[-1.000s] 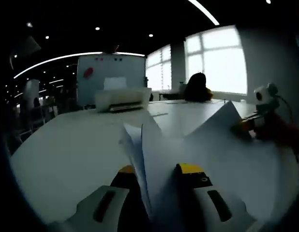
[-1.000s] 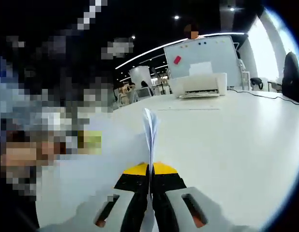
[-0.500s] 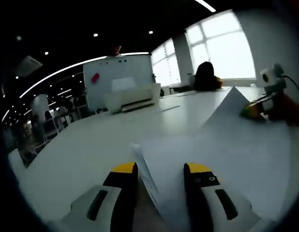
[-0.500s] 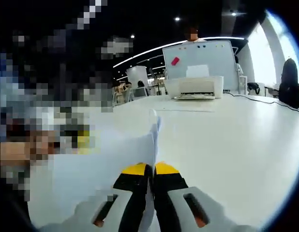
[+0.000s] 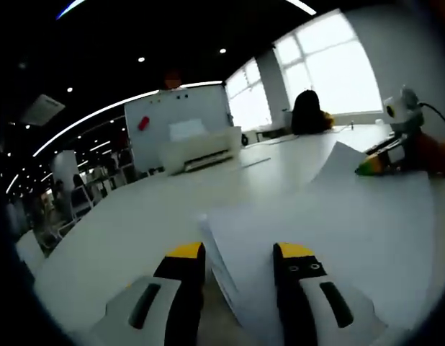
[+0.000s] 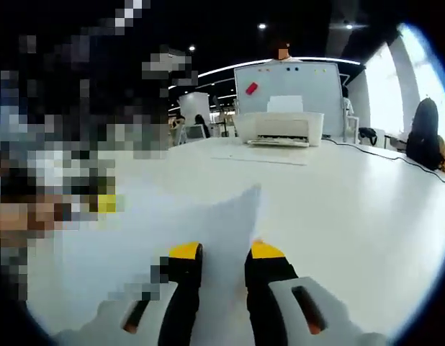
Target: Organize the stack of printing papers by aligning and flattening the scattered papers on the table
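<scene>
In the left gripper view, the left gripper (image 5: pixel 238 254) is seen at the bottom with its yellow-tipped jaws spread apart. The near corner of the stack of printing papers (image 5: pixel 330 231) runs into the gap between the jaws, and whether a jaw touches it cannot be told. The sheets are spread flat over the white table (image 5: pixel 129 223), with their left edges fanned slightly out of line. At the far right corner of the stack one sheet is lifted, and the yellow tip of the right gripper (image 5: pixel 384 160) is seen right at that raised corner.

In the right gripper view, the right gripper (image 6: pixel 220 254) is shown with its jaws parted and nothing pinched between them. The papers (image 6: pixel 172 227) lie beneath and between the jaws, reaching left and forward, and their far corner is curled up off the table (image 6: pixel 352 202). A small yellow shape, probably the tip of the left gripper (image 6: pixel 104 204), is made out at the left edge of the sheets.

Farther along the table a single thin sheet (image 6: pixel 258 160) is laid flat, and behind it a white printer (image 6: pixel 280 128) is set with a page standing in its tray. A whiteboard (image 6: pixel 291 90) carrying a red magnet is placed behind the printer. A dark bag (image 6: pixel 424 133) rests at the far right, beside bright windows (image 5: pixel 330 72)
</scene>
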{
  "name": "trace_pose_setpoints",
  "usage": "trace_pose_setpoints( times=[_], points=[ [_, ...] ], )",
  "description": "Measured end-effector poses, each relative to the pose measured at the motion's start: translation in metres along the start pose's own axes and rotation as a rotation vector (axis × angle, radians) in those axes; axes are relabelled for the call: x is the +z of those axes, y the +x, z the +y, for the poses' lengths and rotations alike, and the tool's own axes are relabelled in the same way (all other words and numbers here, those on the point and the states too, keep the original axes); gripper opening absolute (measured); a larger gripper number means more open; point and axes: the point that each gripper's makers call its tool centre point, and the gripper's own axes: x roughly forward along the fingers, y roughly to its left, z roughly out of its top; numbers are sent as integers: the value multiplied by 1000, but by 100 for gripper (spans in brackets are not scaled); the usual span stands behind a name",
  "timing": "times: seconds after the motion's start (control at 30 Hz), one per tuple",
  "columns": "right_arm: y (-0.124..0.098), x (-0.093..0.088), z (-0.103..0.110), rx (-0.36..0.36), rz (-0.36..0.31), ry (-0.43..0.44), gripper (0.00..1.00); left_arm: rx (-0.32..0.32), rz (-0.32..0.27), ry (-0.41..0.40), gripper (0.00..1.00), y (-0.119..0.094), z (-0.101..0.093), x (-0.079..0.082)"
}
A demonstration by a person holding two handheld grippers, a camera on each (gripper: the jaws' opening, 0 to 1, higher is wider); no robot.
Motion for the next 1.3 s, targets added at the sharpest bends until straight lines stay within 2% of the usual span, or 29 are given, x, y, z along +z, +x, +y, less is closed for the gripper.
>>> trace_pose_setpoints(
  times=[0.13,0.23,0.4,0.63,0.8,0.97,1.17,1.27,1.3],
  points=[
    [1,1,-6,-39,-7,-20,34,5,-1,5,42,0,1,0],
    [0,4,-9,-54,-22,-23,39,8,-3,11,42,0,1,0],
    [-2,10,-11,-53,-56,5,43,30,-11,50,42,-3,0,2],
    [1,7,-7,-45,-43,-15,48,60,-8,38,49,-5,6,2],
    [1,8,-8,-46,-51,-16,50,74,-30,-33,55,-7,12,5],
    [0,8,-9,-47,-56,-12,53,67,-45,-61,56,-7,12,7],
    [-4,11,-15,-82,-74,-32,62,73,-79,-122,62,-12,17,11],
    [-8,13,-18,-86,-94,-8,66,81,-100,-151,63,-15,21,14],
    [-9,17,-16,-76,-116,2,71,81,-103,-157,64,-16,21,14]
  ],
)
